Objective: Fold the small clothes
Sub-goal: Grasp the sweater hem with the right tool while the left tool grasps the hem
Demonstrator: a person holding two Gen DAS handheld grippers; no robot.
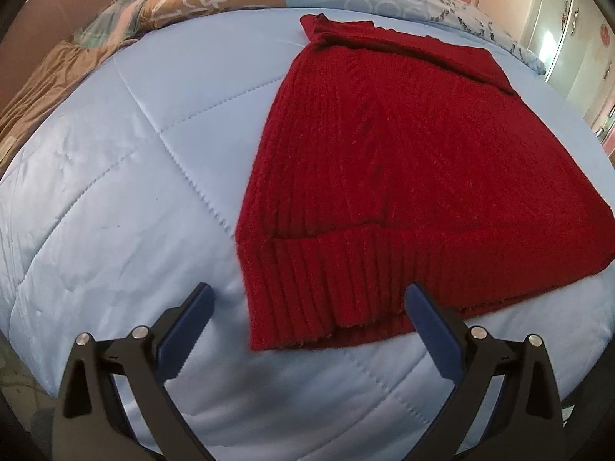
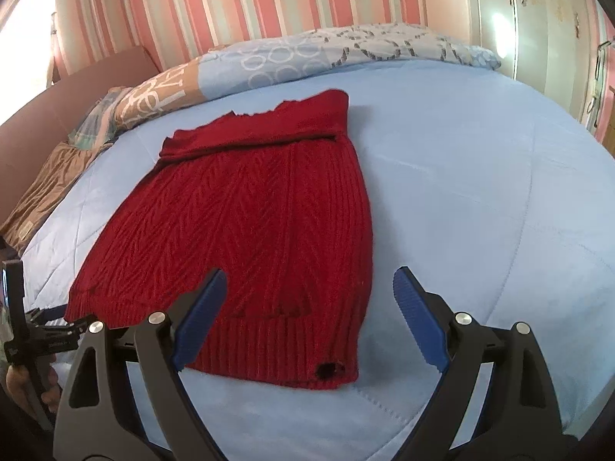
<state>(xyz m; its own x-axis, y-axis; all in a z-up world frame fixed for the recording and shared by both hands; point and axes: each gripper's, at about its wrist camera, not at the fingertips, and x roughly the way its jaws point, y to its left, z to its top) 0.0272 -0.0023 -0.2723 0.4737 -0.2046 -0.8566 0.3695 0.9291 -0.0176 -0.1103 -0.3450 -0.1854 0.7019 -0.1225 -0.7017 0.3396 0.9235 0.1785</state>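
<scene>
- Garments: one. A red knit sweater (image 1: pixel 388 176) lies flat on the light blue quilt (image 1: pixel 115 192) of a bed, its sleeves folded in and its ribbed hem nearest both cameras.
- Grippers: two, each with two blue-padded fingers.
- Left gripper (image 1: pixel 309 299): jaws spread wide, nothing between them. It hangs over the near left corner of the hem; the left fingertip is over bare quilt just beside the sweater's edge, the right fingertip over the ribbed hem. Contact with the fabric cannot be confirmed.
- Right gripper (image 2: pixel 309 282): jaws spread wide, holding nothing. In the right wrist view the near right corner of the hem lies between the fingers; the left fingertip overlaps the knit body, the right fingertip is over bare quilt.
- One dark round spot (image 2: pixel 327 369) is noted on the hem near the right corner; its nature cannot be told.
- Bedding at the far end: one patterned pillow (image 2: pixel 346 48) in blue and one patterned cover (image 2: pixel 153 96) in tan.
- Background: a pink-striped wall (image 2: pixel 269 0).
</scene>
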